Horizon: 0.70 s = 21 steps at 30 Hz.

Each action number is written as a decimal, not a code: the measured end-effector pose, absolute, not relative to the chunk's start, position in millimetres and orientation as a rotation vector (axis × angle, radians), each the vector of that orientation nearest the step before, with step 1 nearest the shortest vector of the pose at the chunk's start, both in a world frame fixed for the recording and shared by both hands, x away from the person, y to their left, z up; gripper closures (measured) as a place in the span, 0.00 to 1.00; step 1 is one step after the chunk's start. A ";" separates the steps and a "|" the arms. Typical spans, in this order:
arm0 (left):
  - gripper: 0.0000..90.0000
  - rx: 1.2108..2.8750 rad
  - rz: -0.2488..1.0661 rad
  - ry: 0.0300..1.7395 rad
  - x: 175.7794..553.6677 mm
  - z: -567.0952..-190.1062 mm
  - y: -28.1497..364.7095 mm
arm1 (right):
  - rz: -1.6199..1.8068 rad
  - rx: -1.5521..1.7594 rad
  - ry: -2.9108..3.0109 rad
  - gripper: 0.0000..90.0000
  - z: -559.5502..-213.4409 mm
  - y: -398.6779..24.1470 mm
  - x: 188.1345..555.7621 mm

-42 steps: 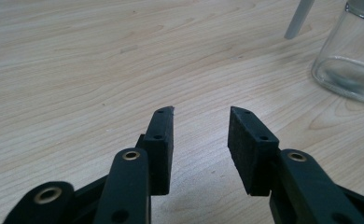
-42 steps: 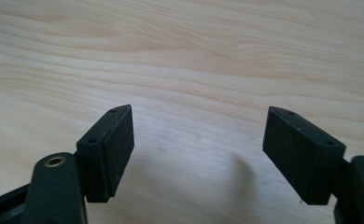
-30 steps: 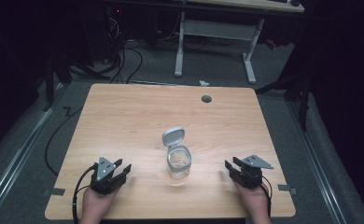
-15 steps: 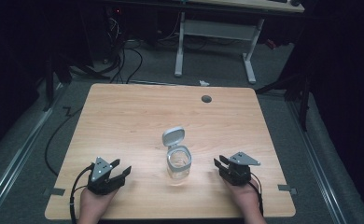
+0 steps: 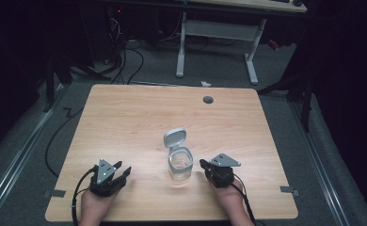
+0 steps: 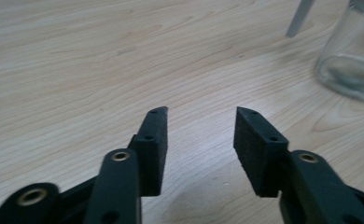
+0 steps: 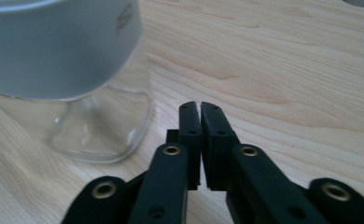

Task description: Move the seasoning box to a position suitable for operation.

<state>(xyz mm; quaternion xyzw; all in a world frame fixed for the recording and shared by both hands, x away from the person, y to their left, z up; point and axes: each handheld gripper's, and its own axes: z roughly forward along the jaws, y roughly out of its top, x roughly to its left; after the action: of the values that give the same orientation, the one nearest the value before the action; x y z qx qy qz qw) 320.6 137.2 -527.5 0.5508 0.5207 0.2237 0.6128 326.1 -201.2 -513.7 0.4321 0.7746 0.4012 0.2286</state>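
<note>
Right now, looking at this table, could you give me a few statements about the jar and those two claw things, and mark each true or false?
1. The glass jar stands upright with its flip lid open. True.
2. The left gripper has its fingers shut. False: they stand apart, with nothing between.
3. The right gripper is shut beside the jar. True.
4. The left gripper is touching the jar. False: bare table lies between them.
</note>
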 end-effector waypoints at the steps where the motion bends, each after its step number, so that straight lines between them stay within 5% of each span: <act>1: 0.70 1.270 0.516 1.201 320.6 -527.5 137.2 | 1.105 1.190 2.133 1.00 -513.7 -201.2 326.1; 5: 0.80 1.272 0.516 1.195 319.9 -527.3 136.7 | 1.110 1.177 2.147 1.00 -514.8 -192.8 324.0; 21: 0.76 1.238 0.522 1.245 324.7 -527.8 138.1 | 1.122 1.132 2.186 1.00 -514.5 -182.3 319.3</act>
<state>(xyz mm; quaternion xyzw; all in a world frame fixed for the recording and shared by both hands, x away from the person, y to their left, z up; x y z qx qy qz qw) 324.7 138.1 -527.8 0.5358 0.5392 0.2262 0.6091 319.3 -182.3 -514.5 0.4086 0.7888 0.4050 0.2164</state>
